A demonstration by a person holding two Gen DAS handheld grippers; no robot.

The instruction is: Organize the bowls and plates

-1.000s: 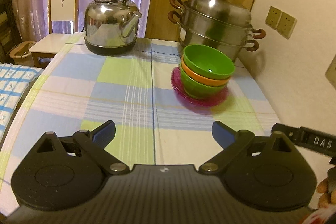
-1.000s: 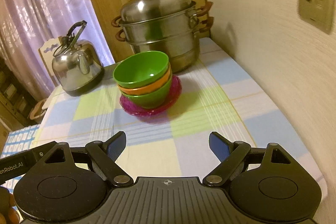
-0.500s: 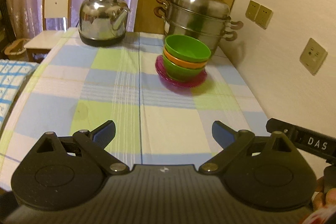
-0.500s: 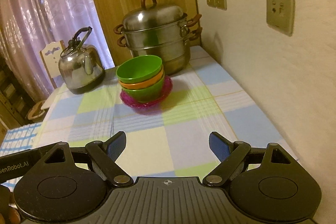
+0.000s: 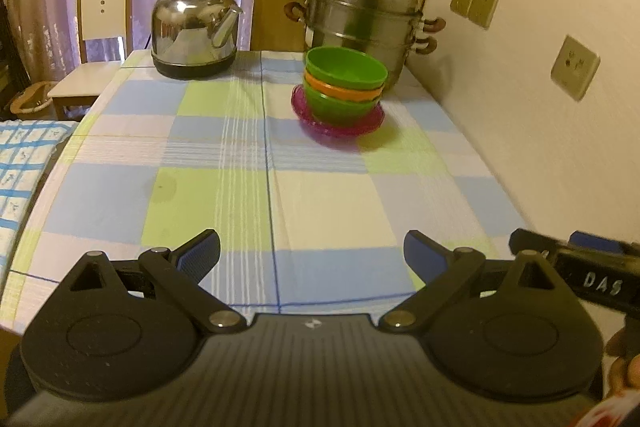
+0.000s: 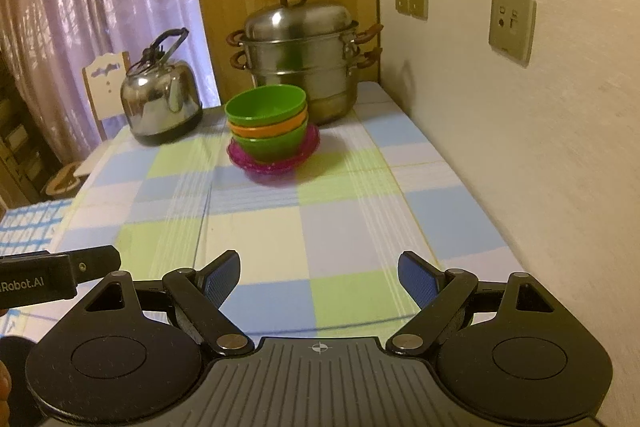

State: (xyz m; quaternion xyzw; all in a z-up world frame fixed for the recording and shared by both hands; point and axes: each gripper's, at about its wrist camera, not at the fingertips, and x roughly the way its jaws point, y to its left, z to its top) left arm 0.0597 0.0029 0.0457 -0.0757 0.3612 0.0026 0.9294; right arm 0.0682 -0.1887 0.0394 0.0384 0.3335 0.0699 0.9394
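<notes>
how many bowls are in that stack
3, nested on the pink plate: green bowl on top, orange bowl in the middle, green bottom bowl. More could hide inside.

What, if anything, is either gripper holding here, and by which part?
Nothing is held. The left gripper and right gripper are both open and empty, well short of the stacked bowls on the pink plate.
</notes>
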